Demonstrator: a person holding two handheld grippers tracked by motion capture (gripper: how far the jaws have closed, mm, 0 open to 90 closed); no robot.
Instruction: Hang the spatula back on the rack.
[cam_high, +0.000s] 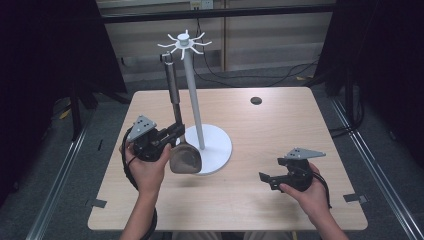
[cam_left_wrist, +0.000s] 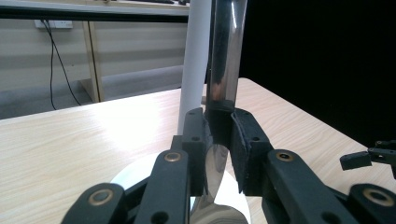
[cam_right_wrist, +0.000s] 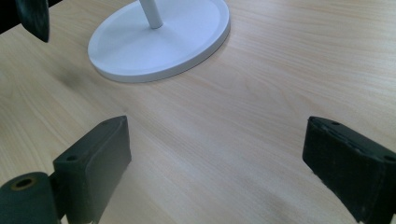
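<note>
A metal spatula (cam_high: 172, 85) stands upright, handle up and broad head (cam_high: 184, 159) down over the edge of the white stand's round base (cam_high: 220, 152). My left gripper (cam_high: 175, 131) is shut on its thin neck just below the handle; in the left gripper view both pads (cam_left_wrist: 246, 140) press the shiny shaft (cam_left_wrist: 226, 51). The handle's top end is close under the hook crown (cam_high: 185, 44) of the stand's white pole (cam_high: 195, 100). My right gripper (cam_high: 265, 179) rests low at the front right, open, with bare table between its jaws (cam_right_wrist: 217, 158).
The wooden table (cam_high: 280, 130) has a small black round insert (cam_high: 256, 100) at the back right. The stand's base (cam_right_wrist: 187, 42) lies ahead of the right gripper, with the spatula's dark head (cam_right_wrist: 35, 16) beyond it. Cables run along the floor behind the table.
</note>
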